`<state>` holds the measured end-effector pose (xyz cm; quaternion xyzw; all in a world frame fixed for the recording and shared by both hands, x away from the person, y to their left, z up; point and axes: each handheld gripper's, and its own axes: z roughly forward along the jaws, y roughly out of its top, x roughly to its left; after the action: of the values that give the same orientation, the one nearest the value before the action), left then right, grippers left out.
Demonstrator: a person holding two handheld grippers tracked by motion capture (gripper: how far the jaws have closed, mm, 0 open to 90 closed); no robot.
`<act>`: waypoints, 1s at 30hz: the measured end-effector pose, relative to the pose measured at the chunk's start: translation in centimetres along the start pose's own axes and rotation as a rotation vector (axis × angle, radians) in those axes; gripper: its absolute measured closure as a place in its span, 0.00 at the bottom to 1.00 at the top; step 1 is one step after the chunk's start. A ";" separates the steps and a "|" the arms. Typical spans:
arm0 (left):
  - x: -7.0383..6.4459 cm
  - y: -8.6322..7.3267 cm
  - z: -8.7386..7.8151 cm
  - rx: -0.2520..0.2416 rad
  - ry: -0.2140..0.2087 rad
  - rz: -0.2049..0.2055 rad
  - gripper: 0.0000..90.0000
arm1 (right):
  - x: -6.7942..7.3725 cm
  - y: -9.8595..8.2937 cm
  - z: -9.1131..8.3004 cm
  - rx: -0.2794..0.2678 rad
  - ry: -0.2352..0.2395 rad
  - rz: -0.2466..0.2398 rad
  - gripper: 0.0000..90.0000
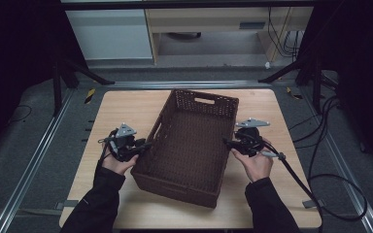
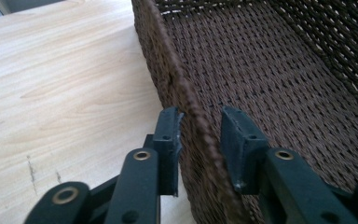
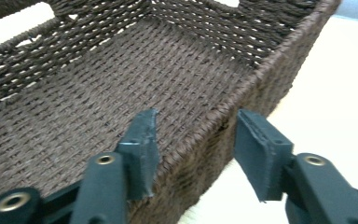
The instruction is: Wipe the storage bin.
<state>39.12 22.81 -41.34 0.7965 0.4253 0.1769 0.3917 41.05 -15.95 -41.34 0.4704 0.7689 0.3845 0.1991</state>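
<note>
A dark brown woven basket stands slightly turned in the middle of the wooden table, and nothing lies in it. My left gripper is open at the basket's left long rim, one jaw outside and one inside, close to the cord. At the right long rim my right gripper is also open and straddles the wall with a wider gap. The left gripper and right gripper each have the rim between their jaws.
Bare table lies to both sides of the basket and in front of it. Handle cut-outs pierce the basket's end walls. A black cable trails from the right gripper off the table's right edge. Metal rails and stand legs surround the table.
</note>
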 end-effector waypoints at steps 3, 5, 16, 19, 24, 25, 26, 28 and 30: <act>0.3 0.2 0.5 0.002 -0.012 0.008 0.68 | -0.1 0.1 0.3 -0.006 -0.003 -0.004 0.58; 0.3 0.2 0.7 0.003 -0.015 0.010 0.67 | -0.2 0.1 0.4 -0.012 -0.004 -0.001 0.58; -0.2 -0.4 1.4 0.029 -0.027 0.007 0.75 | -0.7 0.4 0.1 -0.042 -0.006 0.008 0.55; -0.7 -0.6 1.2 0.030 -0.016 -0.002 0.77 | -0.7 0.4 -0.4 -0.049 0.007 0.020 0.54; -1.7 -0.8 0.9 0.034 0.014 -0.007 0.77 | -0.3 0.1 -0.4 -0.035 0.019 0.011 0.53; -2.0 -0.9 0.8 0.034 0.021 -0.010 0.77 | -0.2 0.1 -0.4 -0.032 0.021 0.010 0.52; -2.2 -1.0 0.8 0.034 0.026 -0.007 0.76 | -0.2 0.0 -0.4 -0.029 0.020 0.010 0.52; -2.6 -1.1 0.7 0.035 0.035 -0.001 0.75 | 0.0 -0.2 -0.1 -0.011 0.018 0.009 0.52; -2.6 -1.1 0.7 0.036 0.032 0.001 0.74 | 0.0 -0.3 0.0 -0.006 0.017 0.009 0.52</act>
<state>37.47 20.78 -42.46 0.8007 0.4344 0.1822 0.3702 40.90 -16.01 -41.61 0.4700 0.7674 0.3915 0.1922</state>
